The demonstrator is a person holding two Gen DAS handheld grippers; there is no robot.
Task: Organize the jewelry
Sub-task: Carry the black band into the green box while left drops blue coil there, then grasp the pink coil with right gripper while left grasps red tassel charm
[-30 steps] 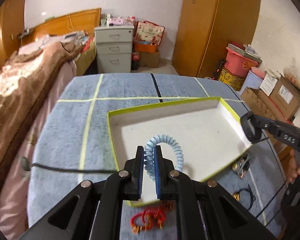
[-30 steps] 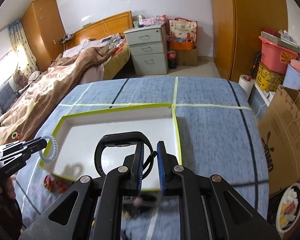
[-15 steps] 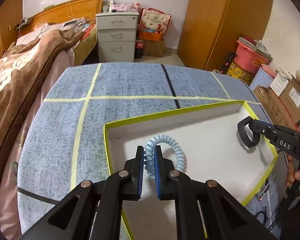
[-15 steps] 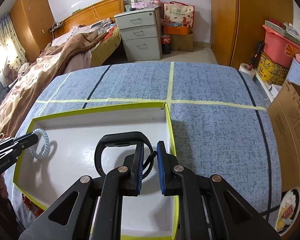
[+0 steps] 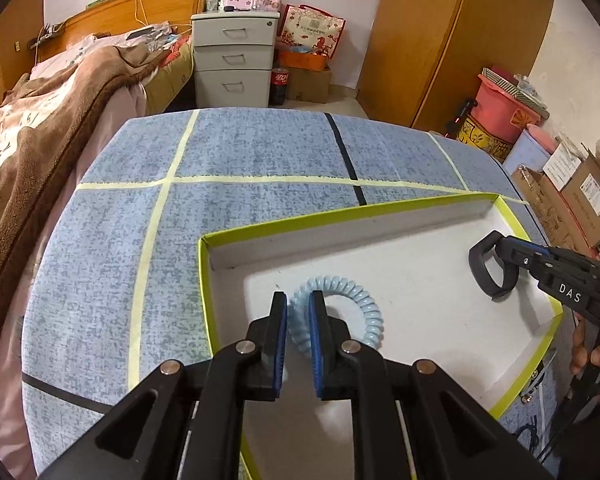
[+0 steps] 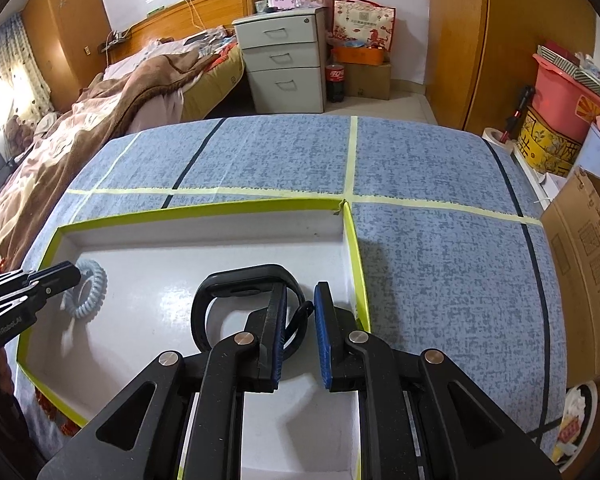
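A white tray with a lime-green rim (image 5: 340, 214) (image 6: 204, 210) sits on the blue-grey table (image 5: 240, 152). My left gripper (image 5: 298, 296) (image 6: 74, 274) is low inside the tray's left part. Its jaws are opening, and the light blue coil band (image 5: 364, 300) (image 6: 94, 292) is still between the pads and touching them. My right gripper (image 6: 300, 286) (image 5: 496, 246) is over the tray's right part, beside the right wall. It is shut on the strap of a black wristband (image 6: 220, 280) (image 5: 484, 276), with the jaws just starting to ease apart.
Red trinkets (image 6: 48, 400) lie on the table outside the tray's near left edge, and small items (image 5: 532, 392) lie off its near right corner. A hand (image 5: 592, 356) holds the right gripper. A bed (image 5: 40, 140) borders the table's left side, with cardboard boxes (image 6: 580, 248) on the right.
Both grippers moved forward and down, from the tray's near edge to low inside it, carrying their bands. The left jaws stand slightly wider than before.
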